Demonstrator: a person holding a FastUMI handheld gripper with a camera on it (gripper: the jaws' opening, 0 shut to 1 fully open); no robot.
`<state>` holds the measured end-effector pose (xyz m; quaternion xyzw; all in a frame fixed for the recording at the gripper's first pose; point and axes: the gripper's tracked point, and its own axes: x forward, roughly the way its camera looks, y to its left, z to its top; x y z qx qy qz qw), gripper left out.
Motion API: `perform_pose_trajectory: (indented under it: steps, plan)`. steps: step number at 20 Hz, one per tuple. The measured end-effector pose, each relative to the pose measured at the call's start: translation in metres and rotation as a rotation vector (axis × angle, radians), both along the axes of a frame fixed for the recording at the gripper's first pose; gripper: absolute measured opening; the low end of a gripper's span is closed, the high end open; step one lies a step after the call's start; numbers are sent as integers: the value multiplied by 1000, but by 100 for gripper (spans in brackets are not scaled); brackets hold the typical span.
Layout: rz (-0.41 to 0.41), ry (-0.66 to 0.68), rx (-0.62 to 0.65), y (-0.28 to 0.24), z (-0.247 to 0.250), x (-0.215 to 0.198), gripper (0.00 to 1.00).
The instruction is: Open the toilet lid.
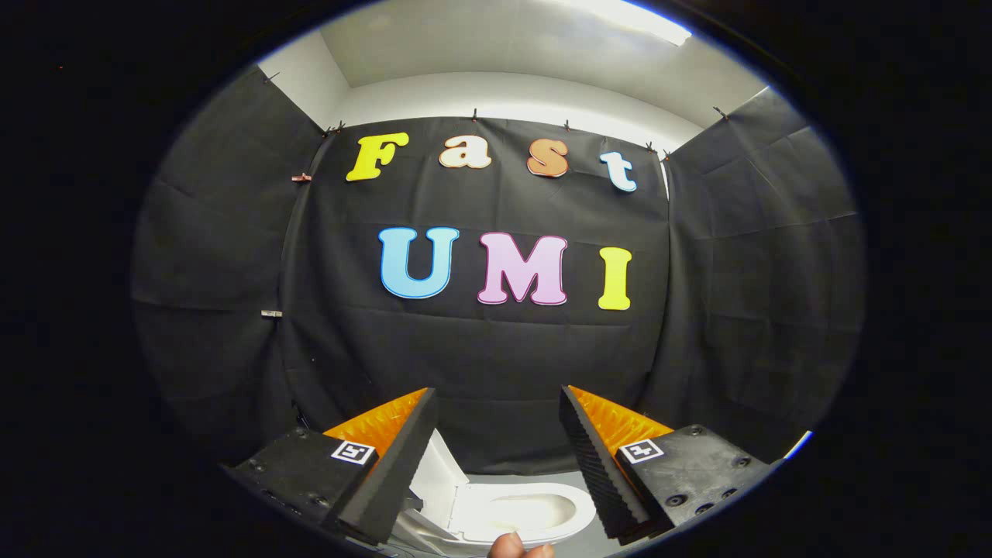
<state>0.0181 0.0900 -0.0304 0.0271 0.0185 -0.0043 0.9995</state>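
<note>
A white toilet [535, 511] sits low on the floor, below and between my fingers. Its lid [442, 473] stands raised at the left side, behind the left finger, and the seat ring and bowl lie bare. My gripper [496, 411] is held high above the toilet with its jaws wide apart and nothing between them. The fingers point at the black cloth wall, well above the bowl. The left finger [403, 457] hides part of the lid's edge.
Black cloth walls [480, 356] close the booth at the back and on both sides. A pale floor [527, 479] runs behind the toilet. A person's fingertip [515, 546] shows just under the bowl. A ceiling light [635, 19] glows overhead.
</note>
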Motion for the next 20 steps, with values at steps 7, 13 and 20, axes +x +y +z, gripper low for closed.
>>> perform_pose_trajectory:
  steps: [7,13,20]
  plan:
    - [-3,2,6,-1,-1,-1,99]
    - [-2,4,6,-1,-2,-1,99]
    - [-8,2,9,-3,-1,-3,99]
